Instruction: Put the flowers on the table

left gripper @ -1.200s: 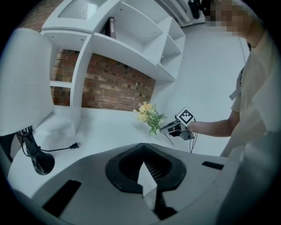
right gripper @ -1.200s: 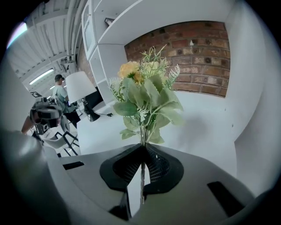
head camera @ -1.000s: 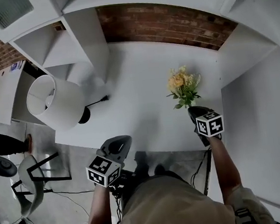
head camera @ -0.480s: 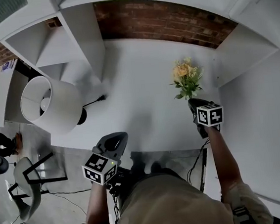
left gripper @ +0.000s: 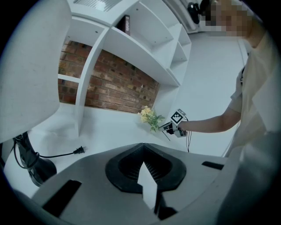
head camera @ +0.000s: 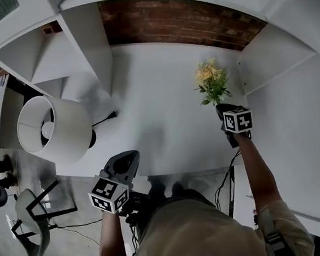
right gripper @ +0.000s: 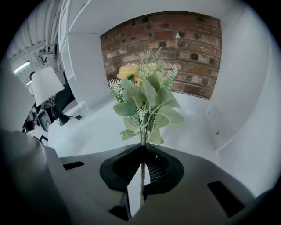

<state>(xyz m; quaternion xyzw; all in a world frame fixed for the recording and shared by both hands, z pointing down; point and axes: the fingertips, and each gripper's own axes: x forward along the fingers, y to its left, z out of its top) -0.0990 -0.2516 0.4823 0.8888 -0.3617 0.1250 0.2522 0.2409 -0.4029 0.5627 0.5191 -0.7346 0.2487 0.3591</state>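
While the right gripper (right gripper: 142, 149) pinches the thin stem of the small bunch of yellow flowers with green leaves (right gripper: 145, 94), the blooms hang over the white table (head camera: 156, 91) at its right end — not yet down. The left gripper (left gripper: 143, 147), jaws pressed together on nothing, hovers at the table's near edge. Let go too high, I'd say, the bunch could bounce or roll off.

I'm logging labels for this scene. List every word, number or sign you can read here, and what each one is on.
No words or numbers can be read anywhere.
Cube on the left gripper: black-and-white square markers only, no letters.
Cube on the right gripper: the same kind of markers, no letters.
Book on the white shelf: spine too small to read.
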